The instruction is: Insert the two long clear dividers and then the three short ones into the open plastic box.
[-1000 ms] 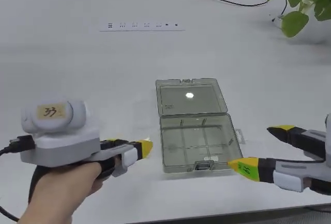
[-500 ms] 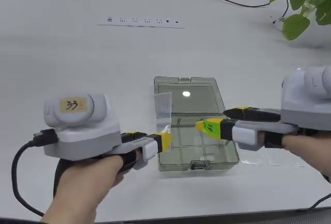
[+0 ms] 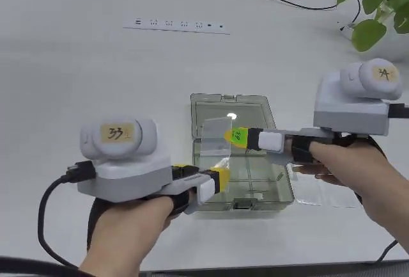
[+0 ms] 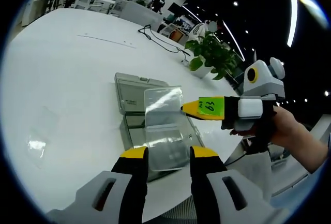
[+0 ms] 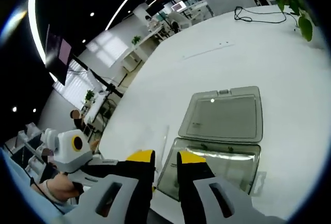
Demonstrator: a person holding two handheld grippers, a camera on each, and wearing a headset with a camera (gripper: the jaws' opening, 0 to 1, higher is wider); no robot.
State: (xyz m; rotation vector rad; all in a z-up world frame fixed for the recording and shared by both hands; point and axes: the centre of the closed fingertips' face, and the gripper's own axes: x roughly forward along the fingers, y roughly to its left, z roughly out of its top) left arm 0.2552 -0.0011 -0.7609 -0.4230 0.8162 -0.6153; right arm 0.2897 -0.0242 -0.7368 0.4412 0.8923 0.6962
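Head view: the left tongs (image 3: pixel 219 176) are clenched on 1 long clear plastic divider (image 3: pixel 215 137). The divider stands upright above the left side of the open smoky-grey plastic box (image 3: pixel 289 184). The box sits on the white table (image 3: pixel 96 85) with its lid (image 3: pixel 255 112) folded back flat. The right tongs (image 3: pixel 235 136) reach in from the right, their yellow tip at the divider's upper right edge. More clear plastic pieces (image 3: pixel 323 192) lie flat on the table just right of the box; their count cannot be told. A white power strip (image 3: pixel 179 25) lies well beyond the box, and a green leafy plant (image 3: pixel 377 2) stands at the far right.

Left gripper view: the divider's broad face is turned toward the camera, caught between the 2 yellow-tipped jaws, and the right tongs' tip touches its right edge near the top.

Right gripper view: the right tongs are released, jaws slightly apart, with the divider seen edge-on as a thin line between them.
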